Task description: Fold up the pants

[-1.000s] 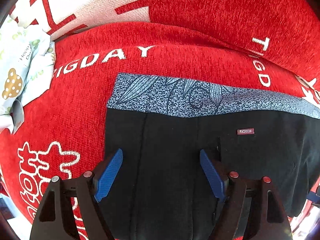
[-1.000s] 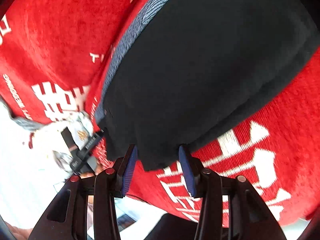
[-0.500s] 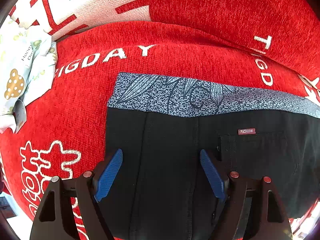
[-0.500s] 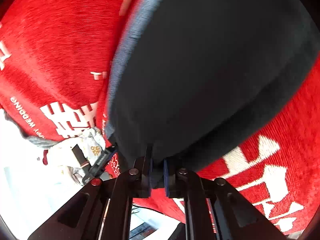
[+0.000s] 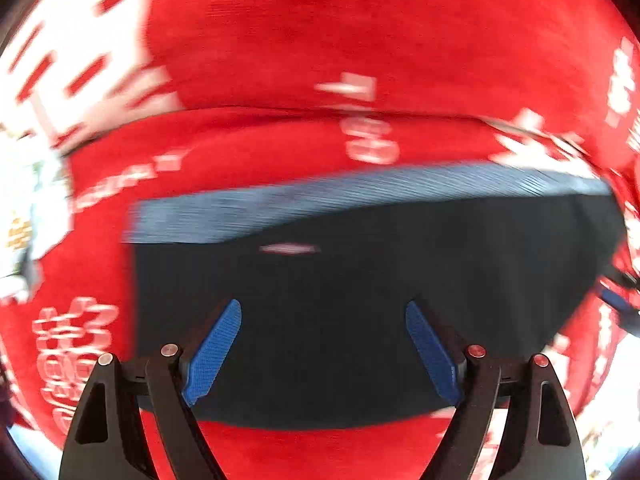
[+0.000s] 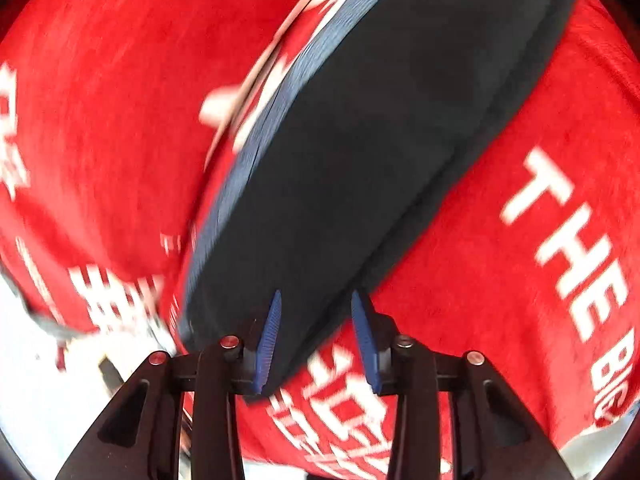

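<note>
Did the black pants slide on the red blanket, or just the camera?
Cannot tell. The black pants sit elsewhere in the left wrist view, but the red blanket lettering shifted and blurred too, so the camera moved.

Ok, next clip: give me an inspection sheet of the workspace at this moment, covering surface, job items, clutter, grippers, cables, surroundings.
Surface: red plush blanket with white lettering, covering the whole work area.
Job's things: black folded pants with a blue-grey patterned waistband, lying flat on the blanket; both views are motion-blurred.
Clutter: pale printed cloth at the left edge of the left wrist view, too blurred to identify.
Grippers: left gripper opening, wide apart above the pants, pads not touching. Right gripper opening, pants corner between the blue pads, no visible pinch.
Cables: nothing seen.
Surroundings: bright white area beyond the blanket edge, details unreadable.
</note>
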